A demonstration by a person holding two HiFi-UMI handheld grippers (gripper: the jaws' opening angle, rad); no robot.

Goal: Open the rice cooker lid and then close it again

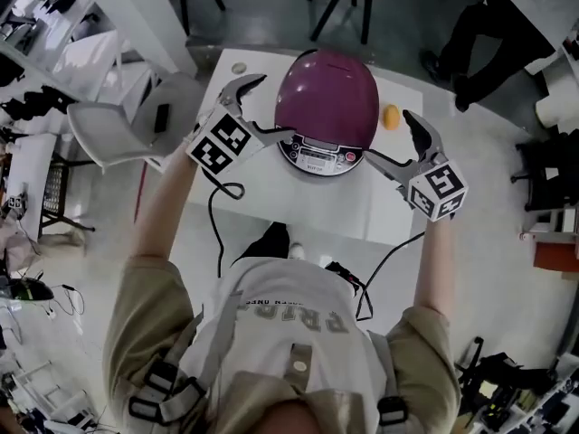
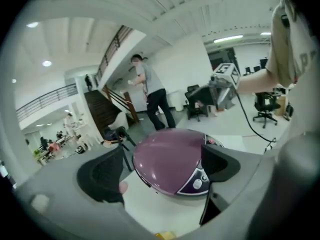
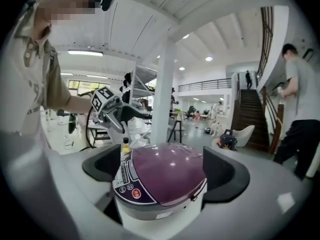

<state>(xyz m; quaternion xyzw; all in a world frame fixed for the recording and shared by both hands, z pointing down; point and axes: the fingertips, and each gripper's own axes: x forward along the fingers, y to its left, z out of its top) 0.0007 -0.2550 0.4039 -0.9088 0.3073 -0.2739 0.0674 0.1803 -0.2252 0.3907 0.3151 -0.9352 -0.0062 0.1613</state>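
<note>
Left gripper (image 1: 271, 107) and right gripper (image 1: 387, 136) are held flanking the closed rice cooker (image 1: 327, 98) on the table (image 1: 298, 202); fingers of both are spread wide, nothing gripped.

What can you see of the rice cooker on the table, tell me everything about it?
The rice cooker is round, with a glossy purple domed lid, shut, and a pale lower body, plastic by the look. A control panel with buttons, one red, faces the person. It stands upright on the white table. The left gripper and right gripper flank it with open jaws; whether they touch it I cannot tell.
</note>
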